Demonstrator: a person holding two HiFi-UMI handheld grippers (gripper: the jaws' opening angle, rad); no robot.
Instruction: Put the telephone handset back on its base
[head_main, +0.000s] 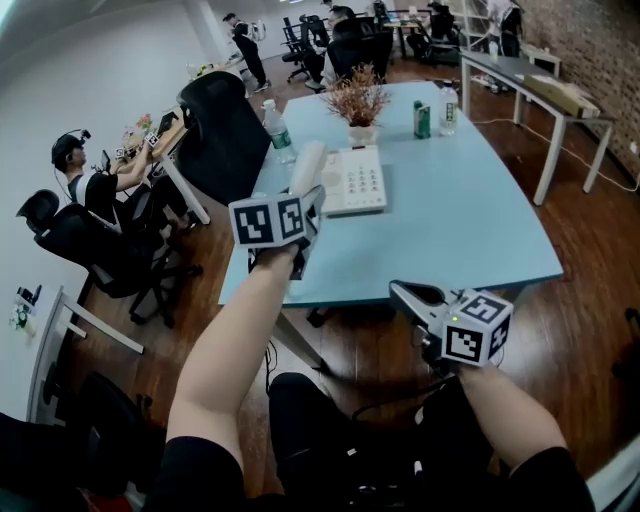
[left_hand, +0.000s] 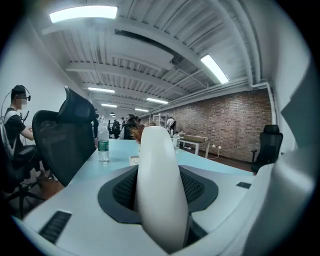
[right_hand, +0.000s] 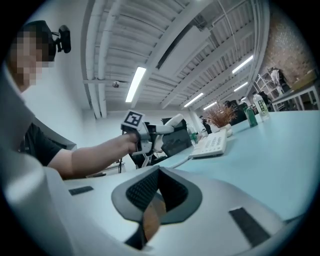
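The pale blue rectangular table (head_main: 480, 220) is lying bare toward 3 o'clock of the white push-button telephone base (head_main: 358, 182), which is sitting near the table's 9 o'clock edge with a potted dried plant (head_main: 358, 105) at its 12 o'clock. The long white plastic handset (head_main: 306, 168) is tilting just beside the base's 9 o'clock side, with the left gripper (head_main: 312, 200) pinching it between its fingers. The right gripper (head_main: 397, 289) is hanging beyond the table's 6 o'clock edge, fingers pressed together on nothing.
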